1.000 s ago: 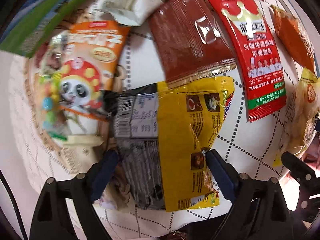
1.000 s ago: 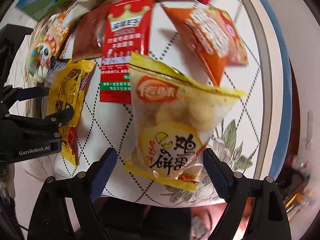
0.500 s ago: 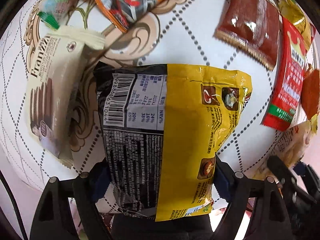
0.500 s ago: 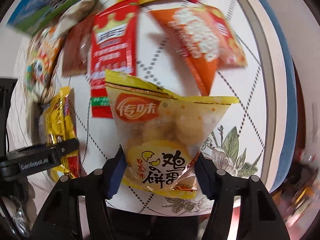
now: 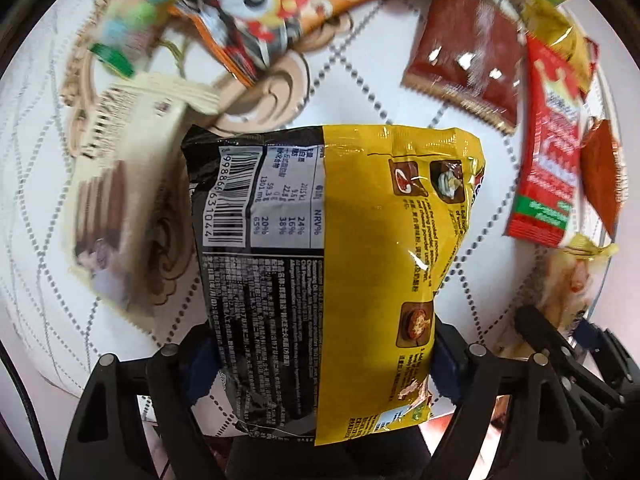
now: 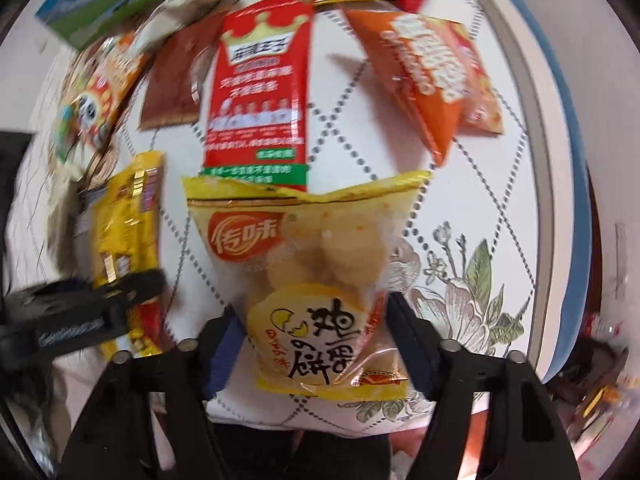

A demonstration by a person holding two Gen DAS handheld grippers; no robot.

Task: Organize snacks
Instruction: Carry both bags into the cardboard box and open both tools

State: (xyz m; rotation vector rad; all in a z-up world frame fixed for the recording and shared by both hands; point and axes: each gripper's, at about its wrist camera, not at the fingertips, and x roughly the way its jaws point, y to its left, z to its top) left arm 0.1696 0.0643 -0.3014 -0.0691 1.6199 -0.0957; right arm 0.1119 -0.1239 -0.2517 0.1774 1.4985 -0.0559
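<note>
My left gripper [image 5: 320,360] is shut on a yellow and black snack bag [image 5: 332,264], held upright above the round table with its printed back facing the camera. My right gripper [image 6: 308,344] is shut on a clear yellow egg biscuit bag [image 6: 308,264], also lifted over the table. The left gripper [image 6: 80,312] and its yellow bag [image 6: 128,232] show at the left of the right wrist view. The right gripper shows at the lower right of the left wrist view [image 5: 568,352].
On the white quilted tablecloth [image 6: 400,128] lie a red crown packet [image 6: 260,80], an orange chip bag [image 6: 432,72], a brown sachet [image 5: 468,60], a panda snack bag [image 5: 280,4] and a cream wafer pack [image 5: 128,168]. The table's rim [image 6: 532,120] runs at the right.
Both grippers closed on their bags and lifted them off the table. The left view swung toward the table's left side, bringing the wafer pack into sight.
</note>
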